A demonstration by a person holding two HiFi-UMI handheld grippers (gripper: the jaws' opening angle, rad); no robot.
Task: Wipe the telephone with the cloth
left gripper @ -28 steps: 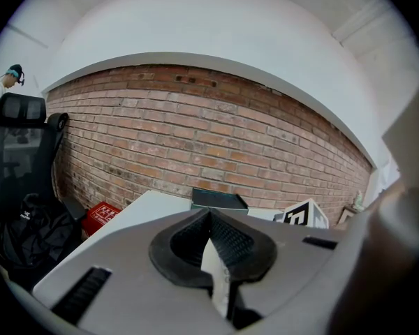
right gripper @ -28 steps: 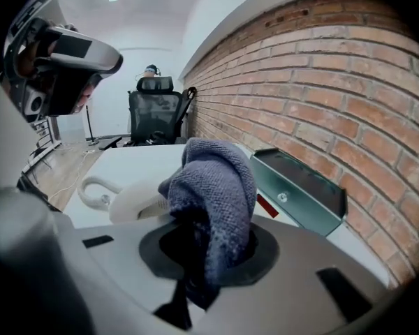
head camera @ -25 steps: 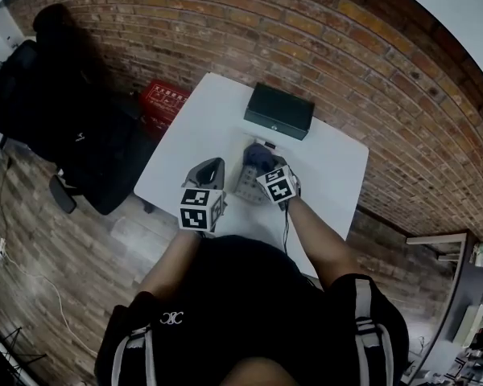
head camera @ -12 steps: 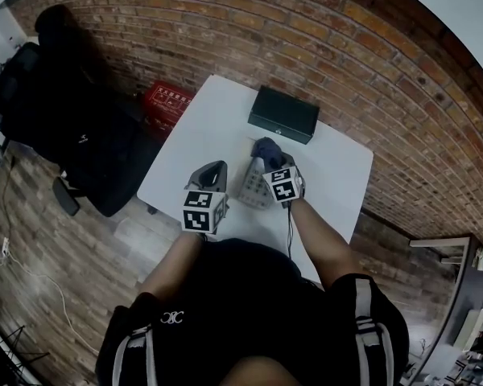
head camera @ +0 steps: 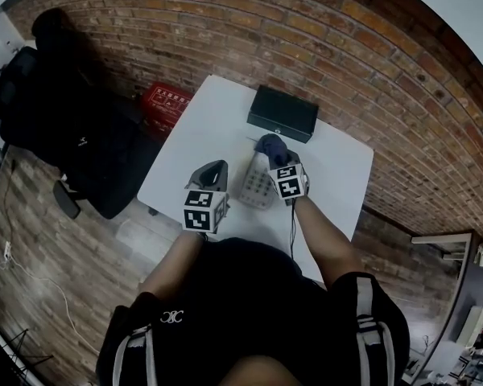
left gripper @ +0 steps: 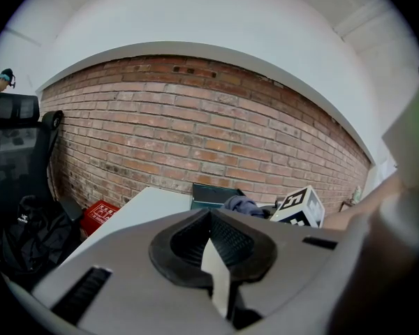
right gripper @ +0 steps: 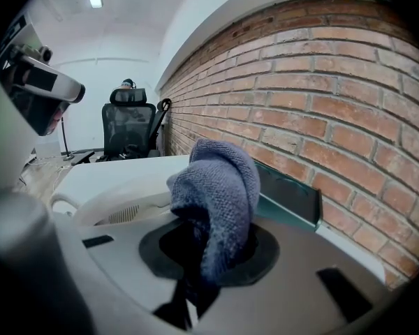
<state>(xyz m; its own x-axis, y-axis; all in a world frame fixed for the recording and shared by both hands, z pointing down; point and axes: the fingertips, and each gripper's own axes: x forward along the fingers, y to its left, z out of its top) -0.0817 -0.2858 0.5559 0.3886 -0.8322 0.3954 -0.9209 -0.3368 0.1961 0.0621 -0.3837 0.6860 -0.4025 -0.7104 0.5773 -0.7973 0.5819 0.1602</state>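
Nearest me, the left gripper [head camera: 212, 170] hovered over the near-left part of the white rectangular table [head camera: 201, 127], just left of the telephone and apart from it. In the left gripper view [left gripper: 214, 260] its jaws stood all but together, with only a pale sliver between the black pads, and they held nothing.

Just to its right lay the pale grey desk telephone [head camera: 257, 185], near the middle of the table. Its long axis ran away from me toward the wall, leaning slightly right, and its keypad faced up on the nearer part. In the right gripper view its pale curved body with a slotted grille [right gripper: 115, 202] showed just beyond the jaws.

The right gripper [head camera: 277, 156] reached along the telephone's right side. Its jaws [right gripper: 199, 260] were clamped on the crumpled blue-grey knitted cloth [right gripper: 220, 197], which bulged up out of them. From the head view the cloth [head camera: 270, 145] sat over the telephone's far end. I could not tell whether it pressed on the casing.

Beyond the cloth a dark green flat rectangular box [head camera: 283, 112] lay near the table's far edge, broadside to me. Left of the table stood a red plastic crate [head camera: 167, 103] and a black office chair [head camera: 64, 127]. Farthest off rose the red brick wall [head camera: 322, 47].
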